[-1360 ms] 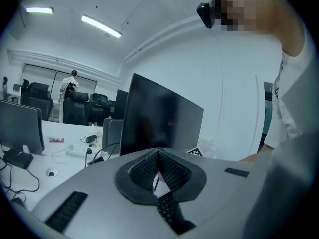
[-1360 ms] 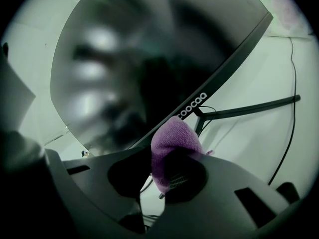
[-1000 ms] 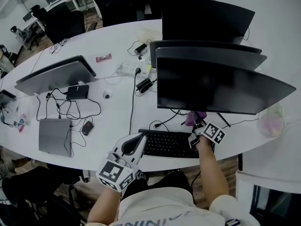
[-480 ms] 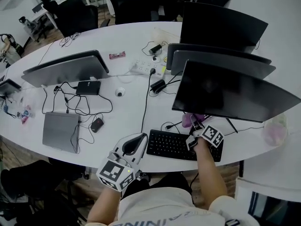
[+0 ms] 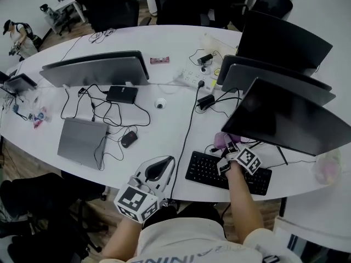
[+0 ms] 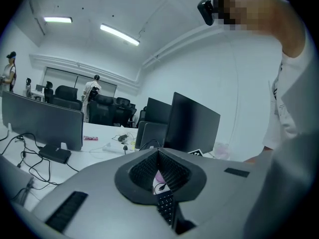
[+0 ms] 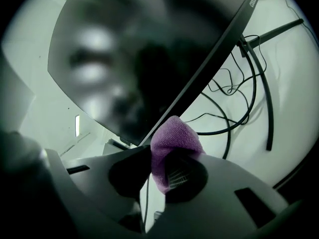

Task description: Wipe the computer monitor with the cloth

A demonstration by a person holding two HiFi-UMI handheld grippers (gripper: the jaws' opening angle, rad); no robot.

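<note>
White office desk (image 5: 164, 130). My right gripper (image 5: 229, 146) pinches the purple cloth (image 7: 172, 136), monitor (image 5: 285, 116) edge just ahead of the tips. I'd lift, press flat, sweep evenly. Left gripper (image 5: 159, 169) closed, empty.

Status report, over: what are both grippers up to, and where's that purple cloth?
Right gripper shut on purple cloth, up at the monitor's lower edge. Left gripper shut, empty, low by the desk edge. Nothing blocking the screen.

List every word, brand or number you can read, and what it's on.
Nothing reads clearly.
Logo on the bezel of the monitor: too blurred.
Print on the shirt: cut off at the picture's edge.
Print on the pink wrapper: too small.
</note>
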